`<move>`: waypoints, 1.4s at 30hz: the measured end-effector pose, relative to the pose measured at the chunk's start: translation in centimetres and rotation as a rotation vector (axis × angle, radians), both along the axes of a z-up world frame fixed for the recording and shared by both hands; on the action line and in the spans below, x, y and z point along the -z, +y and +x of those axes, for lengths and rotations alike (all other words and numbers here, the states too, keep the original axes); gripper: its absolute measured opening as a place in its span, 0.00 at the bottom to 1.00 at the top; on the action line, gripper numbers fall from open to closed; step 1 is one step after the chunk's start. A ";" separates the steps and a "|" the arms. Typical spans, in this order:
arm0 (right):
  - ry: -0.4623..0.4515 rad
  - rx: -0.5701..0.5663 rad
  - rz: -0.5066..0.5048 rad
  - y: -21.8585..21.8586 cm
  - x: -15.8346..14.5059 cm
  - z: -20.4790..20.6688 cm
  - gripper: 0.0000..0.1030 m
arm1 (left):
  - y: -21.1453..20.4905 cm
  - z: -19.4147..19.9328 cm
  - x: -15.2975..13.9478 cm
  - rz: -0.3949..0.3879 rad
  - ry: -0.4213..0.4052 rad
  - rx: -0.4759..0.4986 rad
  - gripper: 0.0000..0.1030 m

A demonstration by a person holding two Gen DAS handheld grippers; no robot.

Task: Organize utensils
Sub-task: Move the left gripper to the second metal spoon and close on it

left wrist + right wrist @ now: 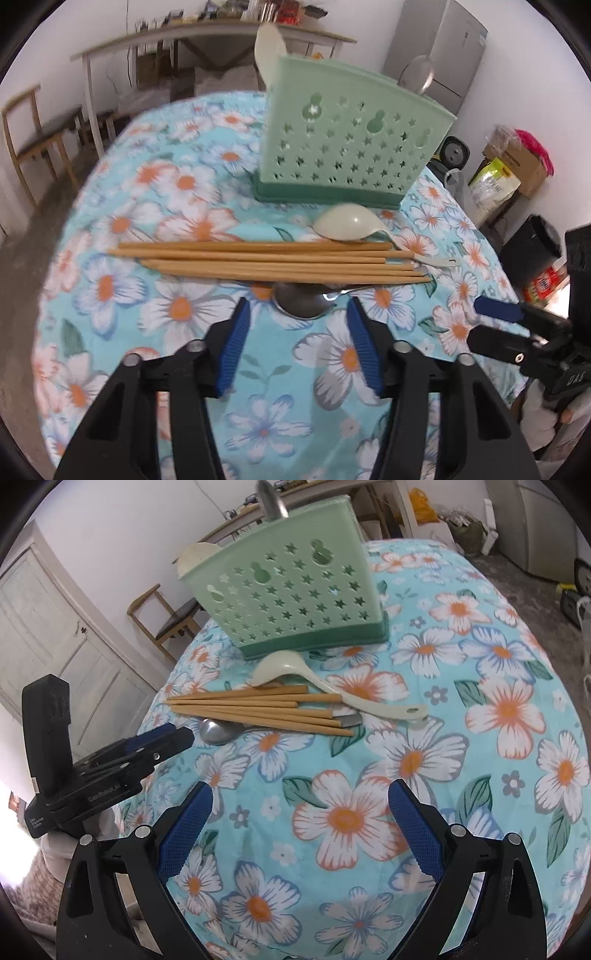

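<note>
A green utensil holder [351, 136] [291, 590] stands on the floral table, with a cream spoon [267, 51] and a metal spoon [419, 75] upright in it. In front of it lie a cream ladle spoon [347, 223] [325, 686], several wooden chopsticks [266, 260] [258, 710] and a metal spoon [304, 302] [218, 731] partly under them. My left gripper [297, 314] is open, its fingers either side of the metal spoon's bowl, just short of it. My right gripper [301, 794] is open and empty, well back from the utensils.
The floral tablecloth [177, 306] [480, 709] covers a round table. A wooden chair [33, 136] and shelf table [184, 37] stand behind. A fridge [443, 48], boxes and bags [513, 166] sit at the right. The right gripper shows in the left wrist view [498, 314].
</note>
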State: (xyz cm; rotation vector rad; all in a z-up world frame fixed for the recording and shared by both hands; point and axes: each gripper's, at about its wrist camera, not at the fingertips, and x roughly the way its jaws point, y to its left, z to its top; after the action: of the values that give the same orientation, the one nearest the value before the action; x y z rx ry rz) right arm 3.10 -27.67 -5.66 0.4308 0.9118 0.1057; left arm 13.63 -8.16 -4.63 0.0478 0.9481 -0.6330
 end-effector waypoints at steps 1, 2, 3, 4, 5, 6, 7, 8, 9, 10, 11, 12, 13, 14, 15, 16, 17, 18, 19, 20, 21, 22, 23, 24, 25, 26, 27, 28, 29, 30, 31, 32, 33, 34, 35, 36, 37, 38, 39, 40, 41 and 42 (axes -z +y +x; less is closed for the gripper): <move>0.006 0.005 0.006 -0.2 0.1 0.0 0.89 | 0.0 0.4 0.3 -0.018 0.025 -0.004 0.43; 0.010 0.009 0.014 -0.4 0.3 -0.1 0.89 | 0.2 0.9 0.7 -0.047 0.065 -0.015 0.39; 0.015 0.012 0.020 -0.6 0.5 0.0 0.89 | 0.4 1.4 1.1 -0.071 0.101 -0.027 0.35; 0.018 0.014 0.024 -0.7 0.6 -0.1 0.89 | 0.7 2.1 1.7 -0.100 0.149 -0.045 0.33; 0.021 0.016 0.028 -0.8 0.8 0.0 0.89 | 0.9 2.3 2.0 -0.118 0.179 -0.058 0.28; 0.025 0.017 0.033 -0.9 1.0 0.0 0.89 | 1.3 2.9 2.6 -0.144 0.223 -0.080 0.25; 0.029 0.017 0.037 -1.0 1.2 0.0 0.89 | 1.3 3.1 3.0 -0.157 0.243 -0.093 0.23; 0.033 0.017 0.040 -1.1 1.3 0.0 0.89 | 1.7 3.5 3.4 -0.181 0.270 -0.113 0.20; 0.035 0.017 0.043 -1.0 1.4 0.0 0.89 | 2.0 3.7 3.6 -0.204 0.285 -0.127 0.18; 0.036 0.016 0.045 -1.0 1.6 0.0 0.89 | 2.2 3.9 3.8 -0.229 0.302 -0.137 0.18; 0.036 0.016 0.045 -1.0 1.7 0.0 0.89 | 2.2 3.9 3.8 -0.237 0.308 -0.142 0.18; 0.036 0.016 0.046 -1.1 1.8 -0.1 0.89 | 2.2 4.0 3.8 -0.246 0.313 -0.148 0.18; 0.036 0.018 0.048 -1.2 1.8 -0.1 0.89 | 2.2 4.0 3.9 -0.251 0.316 -0.158 0.17; 0.036 0.019 0.051 -1.1 1.8 -0.1 0.89 | 2.2 4.1 3.9 -0.250 0.317 -0.167 0.13; 0.036 0.021 0.054 -1.2 1.8 -0.1 0.89 | 2.2 4.0 4.0 -0.250 0.318 -0.179 0.11; 0.035 0.022 0.055 -1.1 1.8 0.0 0.89 | 2.2 4.0 4.0 -0.254 0.319 -0.184 0.09; 0.033 0.022 0.058 -1.2 1.8 -0.1 0.89 | 2.3 4.0 4.1 -0.258 0.326 -0.188 0.07; 0.033 0.023 0.060 -1.2 1.8 -0.1 0.89 | 2.3 3.9 4.0 -0.257 0.327 -0.192 0.06; 0.033 0.025 0.061 -1.3 1.8 -0.3 0.89 | 2.3 3.8 3.9 -0.255 0.328 -0.194 0.06; 0.033 0.027 0.064 -1.4 1.8 -0.4 0.89 | 2.3 3.6 3.8 -0.250 0.335 -0.196 0.06; 0.033 0.031 0.066 -1.5 1.8 -0.5 0.89 | 2.4 3.4 3.7 -0.246 0.344 -0.197 0.06; 0.033 0.033 0.067 -1.5 1.8 -0.6 0.89 | 2.6 3.3 3.5 -0.243 0.353 -0.198 0.06; 0.033 0.036 0.066 -1.5 1.8 -0.7 0.89 | 2.8 3.1 3.4 -0.238 0.359 -0.199 0.05; 0.033 0.038 0.064 -1.5 1.8 -0.7 0.89 | 3.0 2.9 3.2 -0.228 0.364 -0.200 0.05; 0.034 0.039 0.059 -1.5 1.8 -0.8 0.89 | 3.3 2.6 3.1 -0.215 0.366 -0.199 0.05; 0.035 0.039 0.056 -1.5 1.8 -0.9 0.89 | 3.6 2.2 2.8 -0.203 0.367 -0.197 0.05; 0.036 0.039 0.049 -1.4 1.8 -1.0 0.89 | 3.9 1.8 2.6 -0.192 0.367 -0.196 0.05; 0.036 0.038 0.043 -1.3 1.8 -1.0 0.89 | 4.4 1.3 2.4 -0.177 0.365 -0.194 0.05; 0.035 0.038 0.037 -1.2 1.9 -1.0 0.89 | 4.6 1.1 2.4 -0.169 0.364 -0.194 0.05; 0.035 0.040 0.034 -1.2 1.9 -1.0 0.89 | 5.1 0.6 2.4 -0.156 0.365 -0.197 0.05; 0.034 0.043 0.032 -1.1 1.9 -1.0 0.90 | 5.4 0.4 2.4 -0.154 0.367 -0.200 0.06; 0.033 0.045 0.031 -0.9 1.9 -1.0 0.91 | 5.8 0.1 2.6 -0.156 0.371 -0.204 0.06; 0.028 0.046 0.033 -0.9 2.0 -0.9 0.92 | 6.1 -0.1 2.8 -0.163 0.373 -0.208 0.06; 0.025 0.047 0.030 -0.8 2.0 -0.9 0.92 | 6.5 -0.2 3.0 -0.176 0.373 -0.212 0.06; 0.021 0.052 0.021 -0.7 2.0 -0.9 0.92 | 6.7 -0.2 3.2 -0.190 0.378 -0.213 0.06; 0.019 0.056 0.014 -0.5 2.0 -0.8 0.92 | 6.9 -0.2 3.3 -0.200 0.381 -0.214 0.06; 0.016 0.062 0.001 -0.2 2.1 -0.7 0.92 | 7.0 -0.2 3.4 -0.211 0.380 -0.213 0.06; 0.015 0.063 -0.007 -0.1 2.1 -0.6 0.92 | 7.0 -0.3 3.4 -0.215 0.379 -0.213 0.06; 0.015 0.064 -0.025 0.1 2.1 -0.6 0.92 | 7.1 -0.2 3.6 -0.222 0.382 -0.213 0.07; 0.014 0.065 -0.040 0.3 2.1 -0.6 0.92 | 7.2 -0.2 3.9 -0.229 0.388 -0.216 0.07; 0.013 0.066 -0.050 0.5 2.1 -0.6 0.93 | 7.2 -0.2 4.0 -0.236 0.393 -0.219 0.07; 0.011 0.072 -0.063 0.8 2.2 -0.5 0.92 | 7.3 -0.1 4.2 -0.245 0.400 -0.222 0.07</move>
State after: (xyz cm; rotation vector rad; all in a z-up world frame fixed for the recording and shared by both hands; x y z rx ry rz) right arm 2.58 -26.87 -7.88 0.4050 0.9070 0.0088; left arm 13.54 -0.85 -8.82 -0.4105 1.2330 -0.5570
